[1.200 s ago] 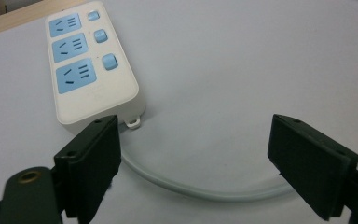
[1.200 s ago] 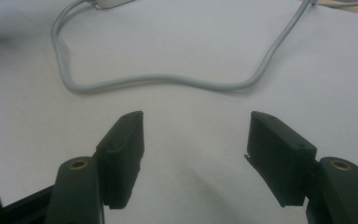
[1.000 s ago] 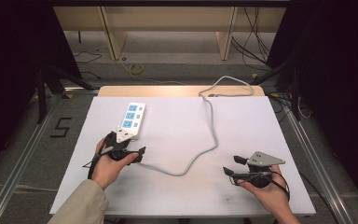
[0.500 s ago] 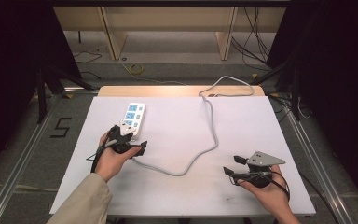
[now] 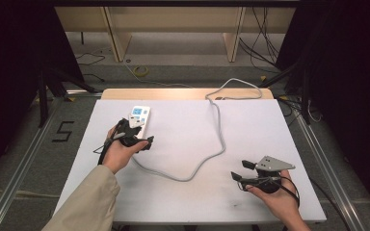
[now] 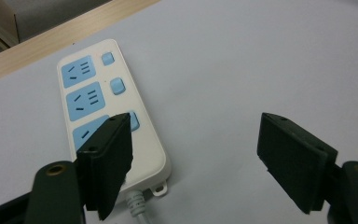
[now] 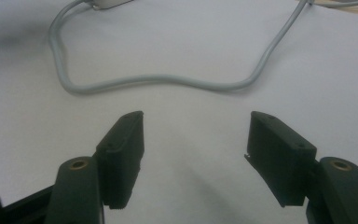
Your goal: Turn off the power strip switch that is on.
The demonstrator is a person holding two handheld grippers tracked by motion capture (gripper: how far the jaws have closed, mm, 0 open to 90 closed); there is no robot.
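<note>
- Power strip (image 5: 138, 117) lying flat in the upper left of the high view, on the white table (image 5: 183, 211), sockets facing up; probably laid that way so its switches and sockets stay reachable from above.
- In the left gripper view, same strip in the left half of the frame, three blue sockets and three small blue switches in a row, cable end pointing to the bottom edge.
- Left gripper (image 5: 142, 139) just at the near end of the strip, left of centre in the high view; jaws spread wide, having just been closing a little, nothing pinched.
- One left pad (image 6: 107, 163) overlapping the strip's near socket in the picture, the other pad (image 6: 291, 158) well to the right over bare table; strip not between them, so likely a sideways shift still needed before any grasp or press.
- Grey cable (image 5: 207, 159) running from the strip's near end in a loose curve through the centre, then up to the far table edge at upper right; slack enough to let the strip be moved.
- Right gripper (image 5: 243, 171) at lower right of the high view, low over the table, well apart from the strip, seemingly parked out of the way.
- Right pads (image 7: 121, 154) apart and empty, cable (image 7: 158, 80) crossing the upper part of that frame.
</note>
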